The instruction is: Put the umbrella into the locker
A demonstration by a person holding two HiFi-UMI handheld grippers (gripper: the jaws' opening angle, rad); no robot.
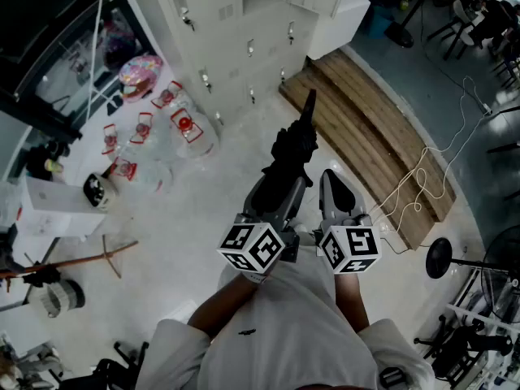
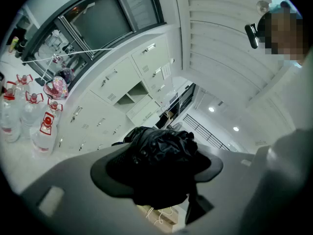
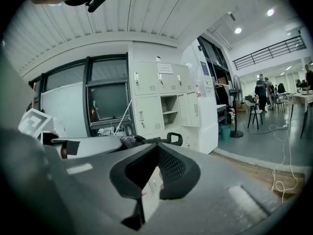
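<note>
A folded black umbrella (image 1: pixel 294 149) points forward at the grey-white lockers (image 1: pixel 236 31), level above the floor. My left gripper (image 1: pixel 280 189) is shut on its bunched fabric. In the left gripper view the umbrella (image 2: pixel 159 151) fills the space between the two pads. In the right gripper view its looped handle (image 3: pixel 174 139) shows ahead of the left gripper (image 3: pixel 88 146). One locker compartment (image 3: pixel 168 111) stands open with a shelf inside. My right gripper (image 1: pixel 335 187) hangs just right of the umbrella, its tips together and nothing between them.
Several large water bottles (image 1: pixel 175 124) stand on the floor left of the lockers. A wooden platform (image 1: pixel 374 128) runs along the right with a white cable (image 1: pixel 422 185) across it. A fan stand (image 1: pixel 439 258) is at the right. People (image 3: pixel 261 89) stand far off.
</note>
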